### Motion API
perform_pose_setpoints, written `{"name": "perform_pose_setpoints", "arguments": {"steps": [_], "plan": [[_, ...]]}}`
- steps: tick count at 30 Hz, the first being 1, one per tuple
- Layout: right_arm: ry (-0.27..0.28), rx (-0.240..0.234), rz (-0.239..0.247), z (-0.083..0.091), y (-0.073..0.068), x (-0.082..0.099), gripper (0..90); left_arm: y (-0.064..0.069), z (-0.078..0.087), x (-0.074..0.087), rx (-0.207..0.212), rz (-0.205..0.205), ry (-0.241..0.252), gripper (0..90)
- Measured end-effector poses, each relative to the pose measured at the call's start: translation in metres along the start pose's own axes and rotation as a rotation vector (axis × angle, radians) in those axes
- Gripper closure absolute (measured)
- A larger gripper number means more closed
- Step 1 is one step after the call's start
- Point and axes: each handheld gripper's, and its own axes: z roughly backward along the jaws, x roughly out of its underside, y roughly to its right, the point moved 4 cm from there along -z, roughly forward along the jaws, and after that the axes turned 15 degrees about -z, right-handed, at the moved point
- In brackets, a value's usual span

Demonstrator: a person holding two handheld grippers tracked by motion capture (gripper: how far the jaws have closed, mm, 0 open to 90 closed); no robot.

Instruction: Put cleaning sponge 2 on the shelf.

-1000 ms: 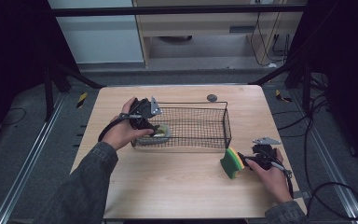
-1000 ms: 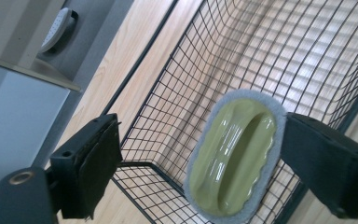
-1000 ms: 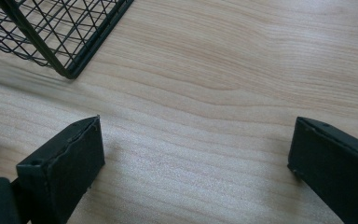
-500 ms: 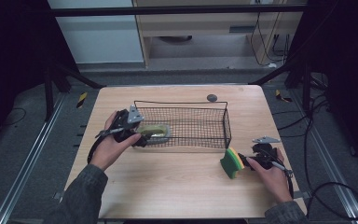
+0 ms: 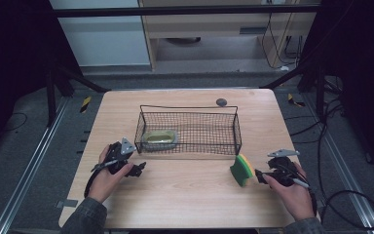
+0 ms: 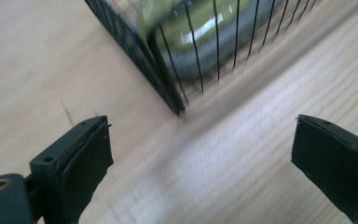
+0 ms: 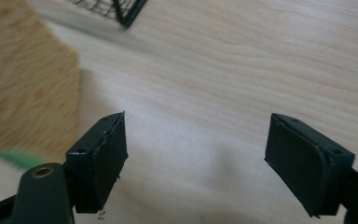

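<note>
A black wire basket (image 5: pixel 188 127) stands mid-table with an olive-green dish (image 5: pixel 158 138) lying in its left end. My left gripper (image 5: pixel 136 168) rests low over the table just in front of the basket's left corner (image 6: pixel 170 91). Its jaws have just widened and stand open (image 6: pixel 200 123) with nothing between them, and the dish (image 6: pixel 200 28) shows through the wires. A yellow-and-green sponge (image 5: pixel 241 169) stands on edge at the front right. My right gripper (image 5: pixel 258 174) is right beside it. Its jaws (image 7: pixel 196 116) have just been closing with nothing between them, and the sponge (image 7: pixel 28 84) lies outside the left jaw.
A small dark round object (image 5: pixel 221 102) lies near the table's far edge behind the basket. Bare wood (image 5: pixel 190 195) stretches between my two hands. Dark frame posts and floor cables surround the table.
My left hand has pulled away from the basket's left end, moving toward the front left and down to the table. The dish stays in the basket. The right hand has shifted only slightly beside the sponge.
</note>
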Motion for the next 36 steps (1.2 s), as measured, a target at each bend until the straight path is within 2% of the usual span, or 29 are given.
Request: {"name": "perform_pose_setpoints", "arguments": {"steps": [4,6,10,13,16,21,24,28,31,36], "plan": [[-0.039,-0.028,0.007,0.019,-0.009,0.007,25.9,0.003,-0.006,0.008,0.03,0.056,0.004,4.3],[-0.054,-0.045,0.015,0.028,-0.015,0.007,26.5,0.003,-0.008,0.011,0.029,0.052,-0.011,4.2],[-0.069,-0.076,0.051,0.045,-0.031,0.003,28.6,0.002,-0.013,0.016,0.05,0.106,-0.012,4.0],[-0.071,-0.085,0.074,0.057,-0.041,-0.003,29.2,0.003,-0.015,0.018,0.065,0.148,0.012,2.8],[-0.071,-0.091,0.08,0.067,-0.049,-0.01,28.8,0.003,-0.018,0.02,0.079,0.169,0.034,1.3],[-0.084,-0.117,0.081,0.079,-0.062,-0.022,28.3,0.002,-0.019,0.021,0.084,0.165,0.055,0.0],[-0.085,-0.13,0.088,0.08,-0.069,-0.031,28.3,0.002,-0.02,0.022,0.085,0.166,0.067,0.0],[-0.101,-0.134,0.11,0.073,-0.079,-0.04,28.3,0.002,-0.02,0.022,0.083,0.168,0.074,0.0],[-0.112,-0.108,0.127,0.066,-0.081,-0.043,28.5,0.002,-0.02,0.022,0.082,0.169,0.077,0.0],[-0.146,-0.108,0.106,0.049,-0.08,-0.045,29.4,0.002,-0.02,0.023,0.079,0.169,0.081,0.0]]}}
